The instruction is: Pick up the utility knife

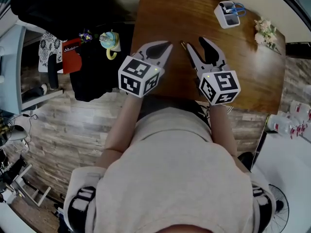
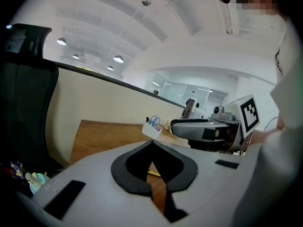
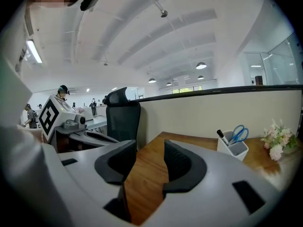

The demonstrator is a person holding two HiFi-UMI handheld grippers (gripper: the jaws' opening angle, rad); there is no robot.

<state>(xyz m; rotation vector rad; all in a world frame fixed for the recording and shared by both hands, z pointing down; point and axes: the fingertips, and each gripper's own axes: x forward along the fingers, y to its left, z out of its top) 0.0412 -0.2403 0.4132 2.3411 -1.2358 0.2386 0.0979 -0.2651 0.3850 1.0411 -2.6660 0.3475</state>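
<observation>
A thin yellowish object (image 1: pixel 183 44), which may be the utility knife, lies on the wooden table (image 1: pixel 170 13) just beside the left jaw of my right gripper (image 1: pixel 195 43); most of it is hidden. The left gripper view shows a yellow sliver (image 2: pixel 154 173) on the wood past the jaws. My left gripper (image 1: pixel 167 46) hovers over the table's near edge, its jaws shut tip to tip on nothing (image 2: pixel 151 143). My right gripper (image 3: pixel 149 145) stands open, with bare wood showing between its jaws.
A white pen holder (image 1: pixel 228 14) with blue scissors stands at the far right of the table, with a small bunch of flowers (image 1: pixel 265 30) beside it. A black office chair (image 1: pixel 92 72) stands left of the table, and a small toy (image 1: pixel 109 40) sits near it.
</observation>
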